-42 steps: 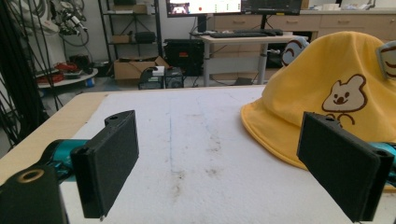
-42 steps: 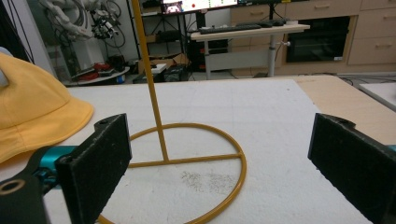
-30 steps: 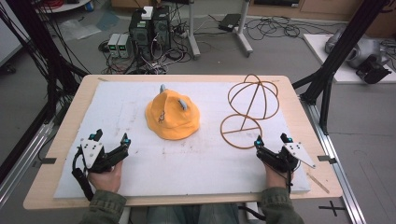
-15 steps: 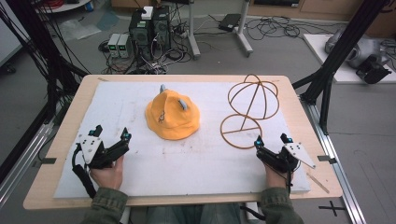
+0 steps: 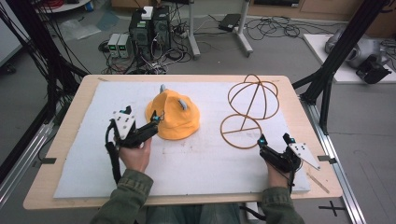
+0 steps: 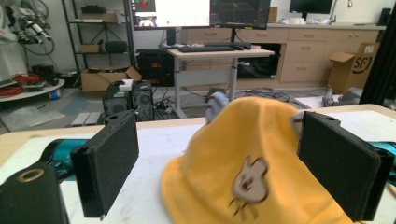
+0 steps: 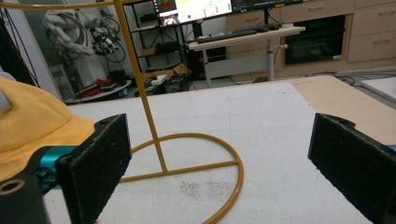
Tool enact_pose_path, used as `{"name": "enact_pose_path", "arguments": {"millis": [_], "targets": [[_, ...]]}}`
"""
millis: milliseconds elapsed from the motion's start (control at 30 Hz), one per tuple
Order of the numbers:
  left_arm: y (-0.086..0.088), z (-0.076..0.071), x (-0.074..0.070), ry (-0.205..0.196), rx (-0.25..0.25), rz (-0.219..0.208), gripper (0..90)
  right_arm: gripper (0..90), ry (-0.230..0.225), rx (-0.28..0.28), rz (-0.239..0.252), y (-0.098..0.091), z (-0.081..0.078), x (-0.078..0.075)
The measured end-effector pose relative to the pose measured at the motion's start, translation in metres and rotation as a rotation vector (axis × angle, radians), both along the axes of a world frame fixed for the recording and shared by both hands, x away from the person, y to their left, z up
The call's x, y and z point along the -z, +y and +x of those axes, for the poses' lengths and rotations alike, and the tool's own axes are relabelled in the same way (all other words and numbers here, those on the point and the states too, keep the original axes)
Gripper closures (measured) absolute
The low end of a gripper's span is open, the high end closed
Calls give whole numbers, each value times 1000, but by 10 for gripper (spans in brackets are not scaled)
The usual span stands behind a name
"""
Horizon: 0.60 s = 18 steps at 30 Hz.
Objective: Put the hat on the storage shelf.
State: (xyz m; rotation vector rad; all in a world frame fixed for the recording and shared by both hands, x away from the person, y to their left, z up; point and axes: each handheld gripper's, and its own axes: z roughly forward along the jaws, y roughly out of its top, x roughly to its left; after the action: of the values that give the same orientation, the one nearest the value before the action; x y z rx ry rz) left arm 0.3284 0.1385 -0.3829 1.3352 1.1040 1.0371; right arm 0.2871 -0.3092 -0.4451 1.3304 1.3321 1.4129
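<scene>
A yellow bucket hat [image 5: 173, 117] with small grey ears and a cartoon patch [image 6: 249, 179] lies on the white mat. My left gripper [image 5: 141, 115] is open at the hat's near-left edge. In the left gripper view the hat [image 6: 261, 140] bulks just ahead of the wide-apart jaws, close to the right jaw. A yellow wire hat stand [image 5: 247, 112], a ring base under a wire sphere, stands at the right. My right gripper [image 5: 274, 139] rests open just in front of the ring base [image 7: 233, 172], with nothing between its jaws.
A white mat [image 5: 205, 163] covers most of the wooden table [image 5: 70, 140]. Black frame posts [image 5: 327, 79] rise at both sides. Computers and cables [image 5: 149, 32] sit on the floor beyond the far edge.
My left gripper has moved forward and to the right, from the near-left part of the mat up to the hat's edge. The right gripper has stayed where it was.
</scene>
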Motion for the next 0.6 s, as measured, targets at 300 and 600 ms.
{"name": "enact_pose_path", "arguments": {"millis": [300, 600], "targets": [[-34, 37, 22, 108, 28, 30, 153, 56, 1, -11, -16, 1, -1, 0], [-36, 56, 41, 204, 57, 9, 300, 57, 1, -19, -11, 0, -1, 1]]}}
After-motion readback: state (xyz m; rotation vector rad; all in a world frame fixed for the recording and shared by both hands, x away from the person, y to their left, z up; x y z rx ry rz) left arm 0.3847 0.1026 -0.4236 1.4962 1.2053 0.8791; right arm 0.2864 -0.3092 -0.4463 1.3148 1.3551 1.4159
